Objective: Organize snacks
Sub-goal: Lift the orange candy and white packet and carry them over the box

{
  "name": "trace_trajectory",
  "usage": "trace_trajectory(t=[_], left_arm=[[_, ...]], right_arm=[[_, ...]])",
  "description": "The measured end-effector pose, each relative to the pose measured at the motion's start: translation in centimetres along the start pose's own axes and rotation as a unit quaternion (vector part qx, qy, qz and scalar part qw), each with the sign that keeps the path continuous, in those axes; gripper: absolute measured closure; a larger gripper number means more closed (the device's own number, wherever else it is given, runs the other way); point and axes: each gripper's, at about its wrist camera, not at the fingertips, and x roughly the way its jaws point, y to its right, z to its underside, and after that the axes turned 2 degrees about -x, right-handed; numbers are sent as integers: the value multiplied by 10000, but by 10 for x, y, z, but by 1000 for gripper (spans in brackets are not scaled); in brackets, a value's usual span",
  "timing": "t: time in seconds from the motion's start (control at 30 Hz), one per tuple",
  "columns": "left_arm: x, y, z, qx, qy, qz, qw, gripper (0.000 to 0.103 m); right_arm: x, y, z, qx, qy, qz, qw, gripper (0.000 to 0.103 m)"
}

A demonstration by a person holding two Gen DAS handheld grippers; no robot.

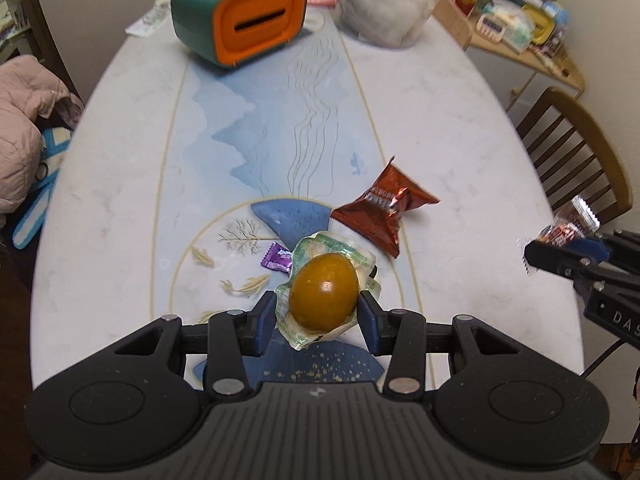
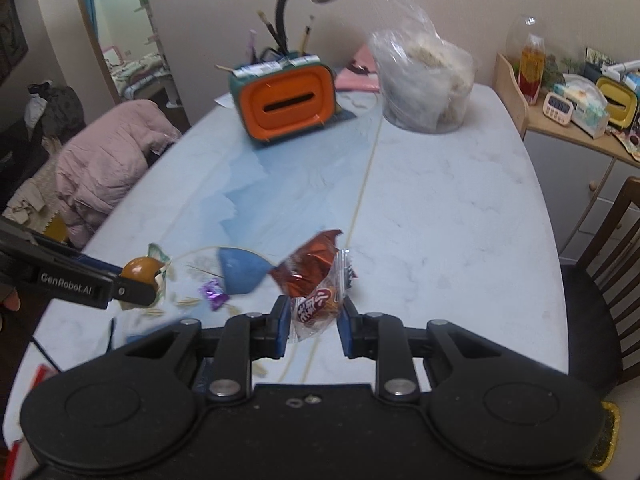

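Gripping a packaged braised egg point(image 1: 323, 292), our left gripper point(image 1: 318, 316) has its jaws pressed on the wrapper's sides above the desk point(image 1: 460, 128). Our right gripper point(image 2: 314, 322) pinches a clear-wrapped snack point(image 2: 318, 304) in narrow jaws. Beyond lie a red-brown snack packet point(image 1: 386, 210) and a purple candy point(image 1: 277, 257); farther off stands an orange-and-green tissue box point(image 1: 244, 20).

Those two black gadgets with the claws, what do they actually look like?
Both are matte black plastic with blue pads on the fingers. The left gripper has a broad ribbed body, two round discs and silver pivot pins. The right gripper looks the same. White lettering on one gripper's side reads GenRobot.AI. A thin dark cable trails from the right one.
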Motion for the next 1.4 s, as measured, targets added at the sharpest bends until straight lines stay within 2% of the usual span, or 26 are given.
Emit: trace_trajectory(t=[0.2, 0.37, 0.67, 0.93, 1.4], left_arm=[[-55, -4, 15, 35, 412, 127, 9991, 60], [-97, -8, 32, 98, 606, 187, 9979, 60], [-145, -14, 73, 323, 616, 120, 9975, 60], [-151, -20, 115, 496, 367, 94, 9981, 60], [-110, -20, 189, 648, -399, 172, 9969, 60]], right_arm=[[-43, -27, 1, -97, 256, -124, 9995, 79], [-77, -49, 7, -185, 406, -271, 9986, 79], [-116, -83, 32, -299, 413, -429, 9978, 79], [-122, -109, 60, -394, 189, -474, 9979, 79], [-97, -137, 124, -369, -615, -564, 9958, 79]])
